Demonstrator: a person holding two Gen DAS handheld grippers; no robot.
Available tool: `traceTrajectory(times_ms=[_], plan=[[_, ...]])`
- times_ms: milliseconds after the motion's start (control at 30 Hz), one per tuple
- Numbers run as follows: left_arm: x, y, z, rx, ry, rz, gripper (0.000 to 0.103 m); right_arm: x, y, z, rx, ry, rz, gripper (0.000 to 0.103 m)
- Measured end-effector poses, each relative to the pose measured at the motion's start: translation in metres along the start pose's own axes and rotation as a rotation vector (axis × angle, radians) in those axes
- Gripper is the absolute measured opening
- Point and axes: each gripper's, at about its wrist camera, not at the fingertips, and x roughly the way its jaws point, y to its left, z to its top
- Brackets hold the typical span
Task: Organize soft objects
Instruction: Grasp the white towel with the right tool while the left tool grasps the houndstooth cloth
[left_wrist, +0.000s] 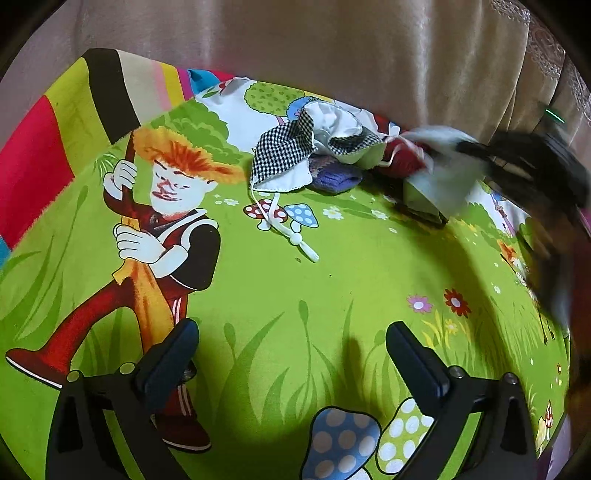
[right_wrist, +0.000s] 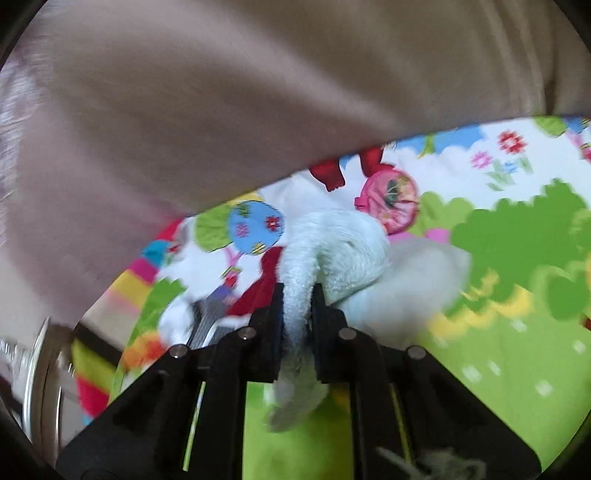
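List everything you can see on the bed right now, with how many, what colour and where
Bedsheet: one, green cartoon print with mushrooms and a boy, covering the surface.
Checked cloth hat: one, black-and-white check with white lining and cords, far middle of the sheet.
Purple knit item: one, purple-blue, tucked under the hat.
Red soft item: one, red, just right of the hat; partly hidden.
Pale fluffy cloth: one, whitish-blue, pinched in the right tool.
Curtain: beige, behind the bed.
Left tool: black, open, holding nothing, over the near sheet.
Right tool: black, shut on the fluffy cloth; blurred.
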Motion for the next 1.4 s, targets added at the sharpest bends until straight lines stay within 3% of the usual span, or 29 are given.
traceTrajectory(times_ms=[100,167,233,400,467,533,633,700,900,967,1033,1100,1167,1333,1400], plan=[[0.000,-0.002,0.000,0.003,0.003,0.006,0.102,-0.068,-0.015,-0.043,-0.037,-0.045,0.172,0.016],[0.001,-0.003,0.000,0.008,0.006,0.012,0.103,-0.111,-0.029,-0.075,-0.052,-0.058,0.228,0.016],[0.002,-0.005,-0.001,0.016,0.011,0.020,0.103,-0.133,-0.043,-0.101,-0.020,-0.012,0.234,0.016],[0.006,-0.009,-0.001,0.048,0.026,0.049,0.103,-0.152,-0.071,-0.153,-0.091,0.159,-0.059,0.019],[0.007,-0.010,-0.001,0.059,0.031,0.060,0.103,-0.149,-0.081,-0.161,-0.105,0.203,-0.167,0.030],[0.008,-0.011,-0.001,0.069,0.036,0.071,0.103,-0.149,-0.087,-0.159,-0.089,0.214,-0.211,0.061],[0.012,-0.017,-0.002,0.106,0.053,0.105,0.103,-0.146,-0.084,-0.153,-0.079,0.183,-0.169,0.077],[0.016,-0.023,-0.003,0.146,0.076,0.142,0.103,-0.136,-0.075,-0.148,-0.108,0.178,-0.178,0.082],[0.019,-0.026,-0.004,0.165,0.089,0.159,0.103,-0.103,-0.050,-0.151,-0.263,0.187,-0.302,0.079],[0.021,-0.028,0.001,0.155,0.120,0.169,0.103,-0.107,-0.050,-0.155,-0.285,0.151,-0.308,0.049],[0.029,-0.030,0.015,0.135,0.160,0.159,0.103,-0.113,-0.055,-0.154,-0.256,0.129,-0.303,0.032],[0.034,-0.032,0.033,0.091,0.145,0.096,0.103,-0.116,-0.061,-0.153,-0.227,0.120,-0.287,0.030],[0.036,-0.038,0.054,0.063,0.097,0.080,0.103,-0.113,-0.066,-0.152,-0.199,0.136,-0.283,0.030],[0.054,-0.070,0.120,0.174,-0.069,0.174,0.103,-0.108,-0.055,-0.155,-0.253,0.146,-0.339,0.031],[0.060,-0.071,0.146,0.170,-0.090,0.164,0.103,-0.108,-0.055,-0.155,-0.256,0.147,-0.342,0.031]])
